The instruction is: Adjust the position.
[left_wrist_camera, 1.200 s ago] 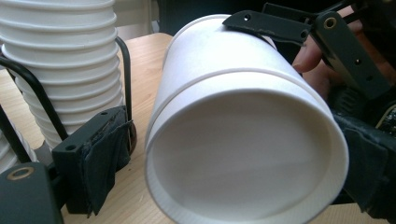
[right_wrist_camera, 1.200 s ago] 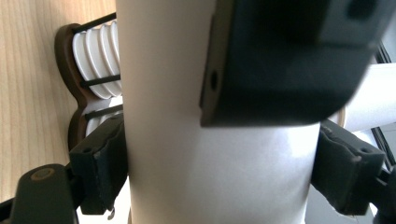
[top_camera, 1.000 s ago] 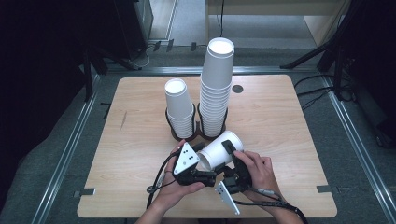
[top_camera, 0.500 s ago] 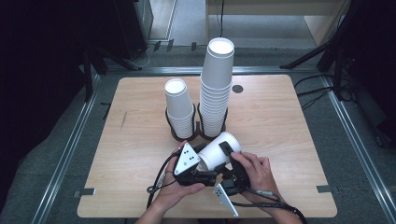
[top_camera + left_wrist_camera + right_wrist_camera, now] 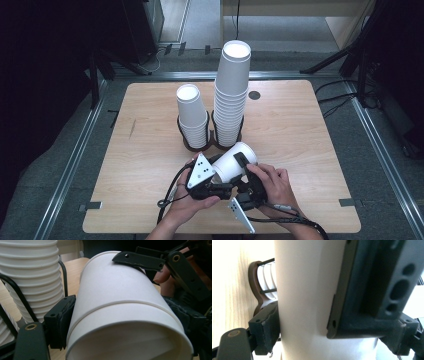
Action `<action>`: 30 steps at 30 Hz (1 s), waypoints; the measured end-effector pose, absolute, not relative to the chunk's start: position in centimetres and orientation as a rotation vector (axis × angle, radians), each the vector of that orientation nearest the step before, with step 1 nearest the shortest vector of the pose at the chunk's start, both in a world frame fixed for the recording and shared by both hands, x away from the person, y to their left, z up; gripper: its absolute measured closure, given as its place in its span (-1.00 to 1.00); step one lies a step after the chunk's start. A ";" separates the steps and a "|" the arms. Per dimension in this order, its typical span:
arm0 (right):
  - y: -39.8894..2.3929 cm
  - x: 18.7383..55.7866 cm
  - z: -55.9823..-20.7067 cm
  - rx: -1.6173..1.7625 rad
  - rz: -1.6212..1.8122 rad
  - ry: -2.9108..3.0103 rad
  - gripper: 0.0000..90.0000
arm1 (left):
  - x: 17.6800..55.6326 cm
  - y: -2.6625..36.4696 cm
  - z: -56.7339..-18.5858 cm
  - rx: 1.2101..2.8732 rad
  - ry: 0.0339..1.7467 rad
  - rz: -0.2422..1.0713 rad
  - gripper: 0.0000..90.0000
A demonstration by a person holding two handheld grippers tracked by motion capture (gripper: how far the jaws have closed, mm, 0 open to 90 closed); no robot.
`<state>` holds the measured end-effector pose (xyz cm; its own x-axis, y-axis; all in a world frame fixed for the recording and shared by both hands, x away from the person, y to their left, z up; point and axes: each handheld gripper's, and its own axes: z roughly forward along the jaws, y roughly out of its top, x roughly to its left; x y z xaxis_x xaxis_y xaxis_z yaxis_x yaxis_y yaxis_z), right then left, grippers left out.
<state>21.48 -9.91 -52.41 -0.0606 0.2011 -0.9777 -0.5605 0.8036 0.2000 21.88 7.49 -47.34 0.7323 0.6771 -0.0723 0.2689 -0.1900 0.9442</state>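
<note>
White paper cup (image 5: 234, 161) lying sideways, pinched by both grippers.
Left gripper (image 5: 216, 181), jaws just closing, grips its rim end; right gripper (image 5: 243, 170) clamps its body.

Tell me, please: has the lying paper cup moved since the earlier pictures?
No. The cup lies in front of the brown holder exactly as before.
</note>
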 end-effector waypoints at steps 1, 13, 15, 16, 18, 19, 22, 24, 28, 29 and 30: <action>-9.9 21.5 -52.4 -0.304 0.640 1.508 -0.68 | 21.9 7.5 -47.3 1.771 0.747 0.434 -0.60; -10.0 21.6 -52.5 -0.321 0.624 1.498 -0.69 | 22.2 7.8 -47.3 1.785 0.732 0.404 -0.58; -10.0 21.5 -52.5 -0.318 0.631 1.500 -0.69 | 22.2 8.1 -47.3 1.782 0.727 0.389 -0.58; -10.0 21.5 -52.5 -0.316 0.633 1.501 -0.69 | 22.2 8.1 -47.3 1.786 0.727 0.396 -0.58; -9.9 21.5 -52.6 -0.319 0.636 1.501 -0.69 | 22.1 8.0 -47.3 1.789 0.733 0.403 -0.58; -9.9 21.5 -52.6 -0.319 0.634 1.500 -0.69 | 22.1 8.0 -47.3 1.785 0.734 0.409 -0.57; -9.9 21.6 -52.5 -0.319 0.633 1.496 -0.70 | 22.0 7.9 -47.3 1.778 0.737 0.413 -0.56; -9.8 21.6 -52.6 -0.314 0.637 1.490 -0.71 | 22.0 8.0 -47.2 1.781 0.740 0.409 -0.55; -9.8 21.5 -52.7 -0.311 0.635 1.498 -0.75 | 22.3 8.3 -47.3 1.765 0.757 0.349 -0.55; -9.8 21.5 -52.7 -0.308 0.641 1.501 -0.79 | 22.3 8.4 -47.3 1.759 0.761 0.351 -0.55; -9.8 21.5 -52.7 -0.307 0.643 1.502 -0.81 | 22.3 8.4 -47.3 1.755 0.767 0.353 -0.55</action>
<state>21.52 -9.78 -52.71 -0.0540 0.2034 -0.9776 -0.5674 0.7994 0.1977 22.31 8.40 -47.31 0.7430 0.6539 -0.1425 0.3164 -0.1556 0.9358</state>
